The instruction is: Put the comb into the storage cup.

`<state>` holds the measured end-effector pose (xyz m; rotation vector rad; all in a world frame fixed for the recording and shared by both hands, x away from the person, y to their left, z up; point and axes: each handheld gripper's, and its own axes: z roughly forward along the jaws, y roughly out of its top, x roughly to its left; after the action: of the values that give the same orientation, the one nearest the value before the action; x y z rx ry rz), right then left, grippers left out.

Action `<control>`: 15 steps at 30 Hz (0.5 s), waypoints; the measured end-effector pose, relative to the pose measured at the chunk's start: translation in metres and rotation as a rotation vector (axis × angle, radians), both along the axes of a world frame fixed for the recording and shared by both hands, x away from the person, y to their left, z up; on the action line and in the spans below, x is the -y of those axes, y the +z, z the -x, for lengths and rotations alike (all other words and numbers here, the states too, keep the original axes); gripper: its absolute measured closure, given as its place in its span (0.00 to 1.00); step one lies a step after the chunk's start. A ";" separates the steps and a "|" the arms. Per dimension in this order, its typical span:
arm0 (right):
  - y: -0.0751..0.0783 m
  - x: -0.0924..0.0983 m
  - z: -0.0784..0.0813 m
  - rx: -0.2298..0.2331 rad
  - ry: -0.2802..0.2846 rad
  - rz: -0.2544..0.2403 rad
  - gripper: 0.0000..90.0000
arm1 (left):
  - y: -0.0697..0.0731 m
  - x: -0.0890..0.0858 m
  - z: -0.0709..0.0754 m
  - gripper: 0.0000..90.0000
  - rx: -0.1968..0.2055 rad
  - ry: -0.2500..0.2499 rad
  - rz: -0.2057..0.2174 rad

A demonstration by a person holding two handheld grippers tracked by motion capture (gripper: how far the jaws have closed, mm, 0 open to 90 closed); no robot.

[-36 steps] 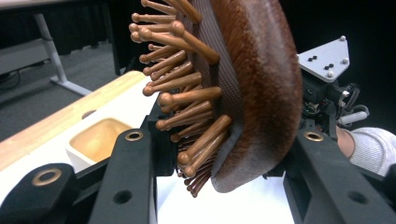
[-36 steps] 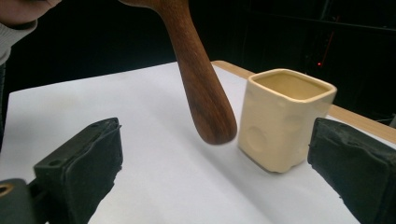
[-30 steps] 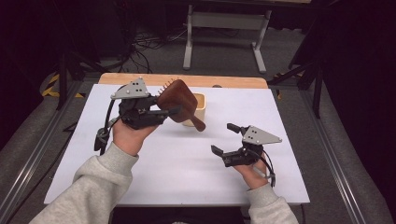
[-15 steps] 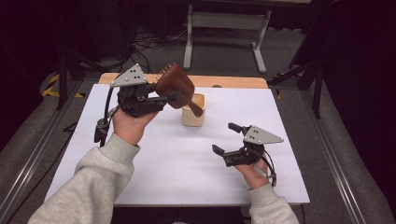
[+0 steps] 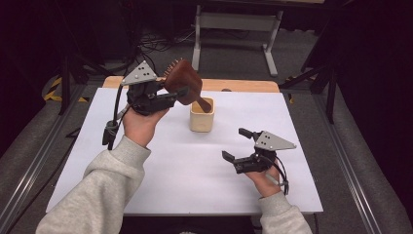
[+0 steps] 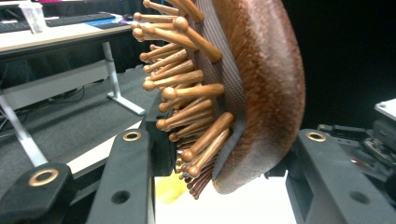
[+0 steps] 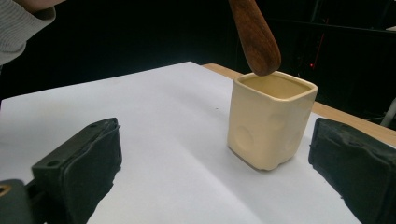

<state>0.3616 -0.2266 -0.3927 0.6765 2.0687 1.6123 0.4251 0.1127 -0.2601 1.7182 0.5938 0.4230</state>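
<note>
A brown wooden hairbrush (image 5: 182,84) with round-tipped wooden bristles (image 6: 187,79) is held off the table, its head clamped between the jaws of my left gripper (image 5: 176,93). The brush handle (image 7: 254,32) slopes down to the right, and its tip hangs just over the rim of a cream square cup (image 5: 202,117). That cup (image 7: 271,121) stands upright on the white table (image 5: 160,170). My right gripper (image 5: 234,143) rests low at the right of the table, open and holding nothing. It faces the cup, a short way from it.
A wooden board edge (image 5: 243,86) runs along the table's far side. Beyond it on the floor stand a metal frame (image 5: 234,29) and loose cables. A grey sleeve (image 5: 97,195) crosses the table's front left.
My left gripper has carried the brush a little up and back, uncovering the cup. The handle tip now hangs at the cup's rim. The right gripper has stayed put.
</note>
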 end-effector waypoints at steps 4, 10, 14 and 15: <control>0.000 0.000 0.000 -0.002 0.001 -0.001 0.04 | -0.001 0.002 -0.005 0.65 -0.001 0.013 0.008; 0.000 0.000 0.000 0.000 0.000 -0.003 0.04 | -0.003 0.006 -0.013 0.65 -0.002 0.038 0.008; 0.000 0.001 0.000 0.001 0.000 -0.004 0.04 | -0.005 0.009 -0.017 0.64 -0.003 0.045 0.016; 0.000 0.001 0.000 0.001 0.000 -0.003 0.04 | -0.007 0.010 -0.020 0.64 -0.003 0.050 0.016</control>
<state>0.3617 -0.2273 -0.3926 0.6770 2.0655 1.6162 0.4450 0.1028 -0.2668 1.6921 0.6411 0.4501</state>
